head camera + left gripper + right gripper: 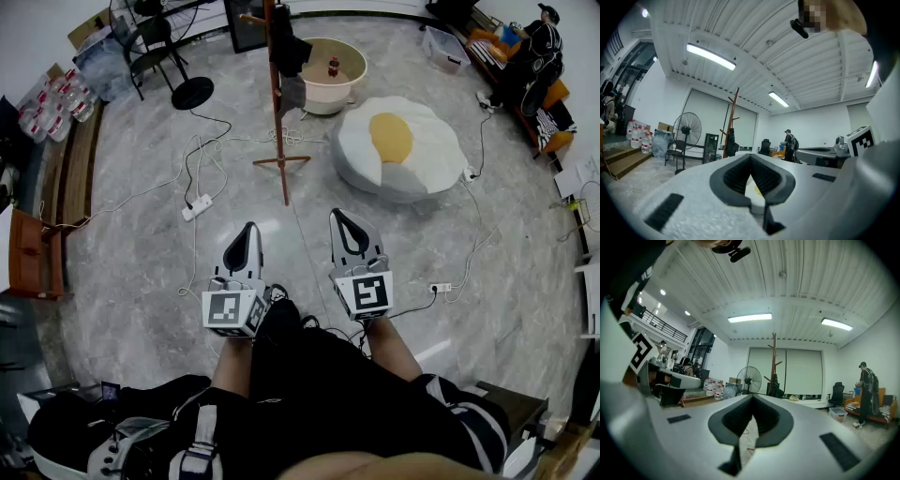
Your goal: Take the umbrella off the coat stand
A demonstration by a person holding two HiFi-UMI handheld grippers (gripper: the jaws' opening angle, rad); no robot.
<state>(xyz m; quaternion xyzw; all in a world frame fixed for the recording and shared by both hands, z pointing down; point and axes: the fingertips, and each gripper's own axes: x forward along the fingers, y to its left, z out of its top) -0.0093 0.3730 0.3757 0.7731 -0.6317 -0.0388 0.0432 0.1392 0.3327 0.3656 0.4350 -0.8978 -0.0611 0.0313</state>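
Your left gripper (251,229) and right gripper (338,217) both have their fingers pressed together on nothing, level in front of you. The dark folded umbrella (289,49) hangs on the tall brown wooden coat stand (280,141), well apart from both.

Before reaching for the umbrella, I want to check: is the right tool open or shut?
Shut. In the right gripper view, the right tool has its jaw tips meeting, with nothing between them.

Loose cables (188,167) before coat stand (280,141)
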